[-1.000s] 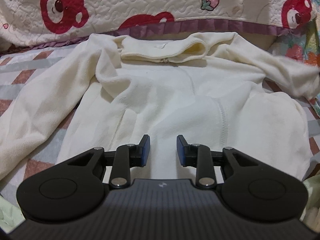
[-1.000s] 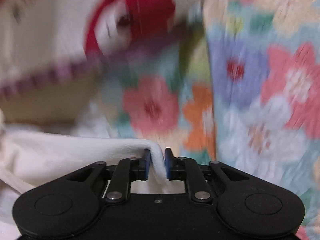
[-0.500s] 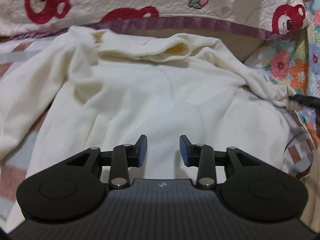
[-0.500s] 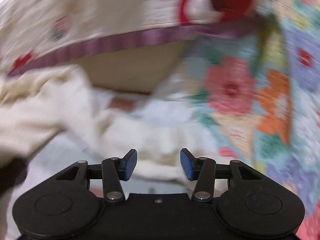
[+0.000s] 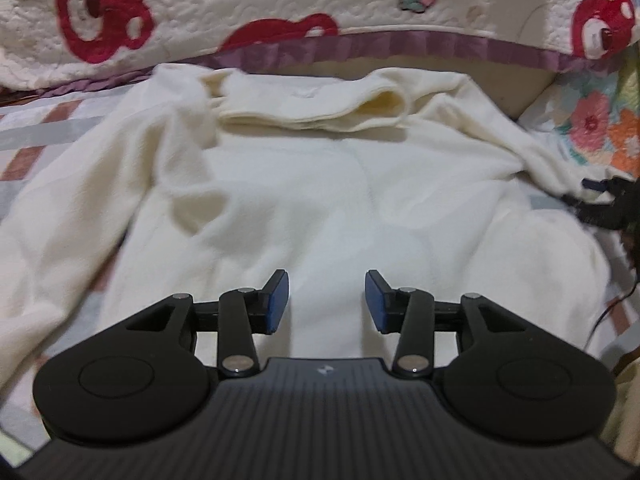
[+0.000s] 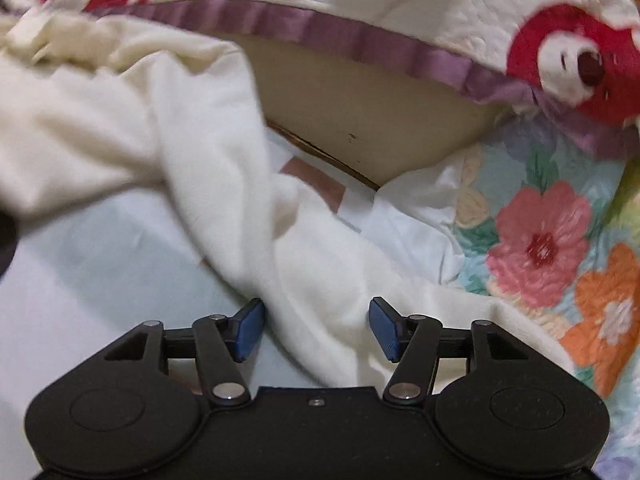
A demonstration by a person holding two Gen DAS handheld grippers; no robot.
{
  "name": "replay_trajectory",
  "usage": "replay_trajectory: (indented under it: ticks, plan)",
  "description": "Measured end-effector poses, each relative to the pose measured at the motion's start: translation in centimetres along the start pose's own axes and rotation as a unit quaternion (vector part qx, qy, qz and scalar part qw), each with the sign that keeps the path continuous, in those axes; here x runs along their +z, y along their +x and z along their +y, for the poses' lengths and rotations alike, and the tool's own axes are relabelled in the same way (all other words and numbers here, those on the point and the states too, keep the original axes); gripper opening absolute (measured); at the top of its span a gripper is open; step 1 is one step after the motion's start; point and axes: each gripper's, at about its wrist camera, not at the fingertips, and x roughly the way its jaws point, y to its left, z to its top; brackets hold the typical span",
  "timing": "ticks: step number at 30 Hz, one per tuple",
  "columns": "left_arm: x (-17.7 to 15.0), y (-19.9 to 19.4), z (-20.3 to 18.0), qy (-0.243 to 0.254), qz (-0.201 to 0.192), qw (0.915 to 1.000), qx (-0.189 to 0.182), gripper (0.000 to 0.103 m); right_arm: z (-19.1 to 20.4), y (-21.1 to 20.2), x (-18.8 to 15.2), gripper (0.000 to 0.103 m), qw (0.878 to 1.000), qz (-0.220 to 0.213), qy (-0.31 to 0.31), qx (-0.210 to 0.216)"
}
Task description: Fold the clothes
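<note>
No box or basket is in view; the only thing to hold is the cream sweater [image 5: 320, 200], which lies spread flat on a bed, its collar [image 5: 316, 110] toward the far side. The left gripper [image 5: 326, 306] hangs over the lower body of the sweater with its blue pads spread and nothing between them. The right gripper [image 6: 316, 328] is also spread wide; the sweater's right sleeve [image 6: 312, 280] runs between its fingers, but they do not press it.

One second ago the right gripper was pinching the end of this sleeve; half a second ago it had already let go. The left gripper has opened a little wider.

The bed has a striped sheet [image 5: 44, 128] in grey and brown. Behind the sweater lies a quilted blanket with red bears [image 5: 240, 8] and a purple border, and at the right a flowered quilt [image 6: 552, 248]
</note>
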Motion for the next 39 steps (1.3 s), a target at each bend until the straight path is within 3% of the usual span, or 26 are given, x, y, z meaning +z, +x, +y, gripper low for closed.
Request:
replay_trajectory:
  ticks: [2,3,4,7,8,10,12,16,18,21,24,27,30,32,34,36,39]
  plan:
    - [-0.3,-0.4,1.4,-0.027,-0.014,0.9993,0.02,0.041,-1.3,1.0,0.9,0.061,0.999,0.017,0.045,0.016]
    - [-0.4,-0.6,2.1,-0.041,-0.02,0.9985,0.029,0.041,-2.0,1.1,1.5,0.038,0.997,0.02,0.067,0.02]
    - [-0.5,-0.7,2.7,-0.057,-0.024,0.9978,0.023,0.04,-2.5,0.9,1.9,0.005,0.996,0.019,0.083,0.026]
    - [-0.9,-1.5,3.7,-0.058,-0.045,0.997,-0.024,0.041,-4.4,-1.6,3.6,0.006,0.989,-0.011,0.146,0.035]
    - [-1.0,-1.9,3.8,-0.046,-0.054,0.9968,-0.036,0.041,-5.4,-3.1,4.2,0.006,0.983,-0.024,0.172,0.056]
    - [-1.1,-2.2,3.9,-0.023,-0.056,0.9978,-0.029,0.041,-7.3,-6.5,5.5,0.006,0.971,-0.049,0.212,0.096]
    - [-1.0,-2.0,4.7,-0.034,-0.053,0.9978,-0.021,0.041,-9.2,-10.0,6.8,0.005,0.959,-0.074,0.237,0.134]
    - [-0.9,-1.7,6.1,-0.054,-0.049,0.9973,-0.006,0.041,-10.8,-6.8,8.7,0.004,0.973,-0.023,0.228,0.033]
    - [-0.8,-1.6,6.9,-0.065,-0.046,0.9968,0.001,0.041,-11.6,-5.2,9.7,0.011,0.975,0.004,0.222,-0.019]
    - [-0.7,-1.4,8.0,-0.08,-0.043,0.9958,0.012,0.041,-12.9,-2.7,11.1,0.017,0.972,0.043,0.211,-0.097]
    - [-0.5,-2.8,9.0,-0.07,-0.043,0.9963,0.024,0.044,-14.1,-0.2,12.5,0.021,0.961,0.082,0.199,-0.173]
    - [-0.1,-3.7,10.6,-0.047,-0.038,0.9966,0.056,0.05,-10.4,-2.4,13.2,0.041,0.962,0.03,0.266,-0.06]
    - [0.4,-4.5,13.1,-0.054,-0.043,0.9938,0.087,0.052,-5.2,-4.5,14.5,0.042,0.958,0.001,0.281,0.063]
    - [0.6,-4.7,15.0,-0.073,-0.041,0.9923,0.09,0.057,-1.6,-5.9,15.6,0.043,0.947,-0.014,0.29,0.139]
    - [0.7,-4.7,17.1,-0.106,-0.034,0.9907,0.079,0.063,1.9,-7.0,16.7,0.046,0.929,-0.015,0.307,0.209]
    - [0.5,-4.4,19.7,-0.158,-0.016,0.9864,0.044,0.065,5.3,-7.7,17.9,0.048,0.902,-0.005,0.327,0.281]
    - [-0.9,-5.5,21.7,-0.178,-0.036,0.9807,0.071,0.066,9.7,-8.1,18.9,0.05,0.854,0.037,0.367,0.368]
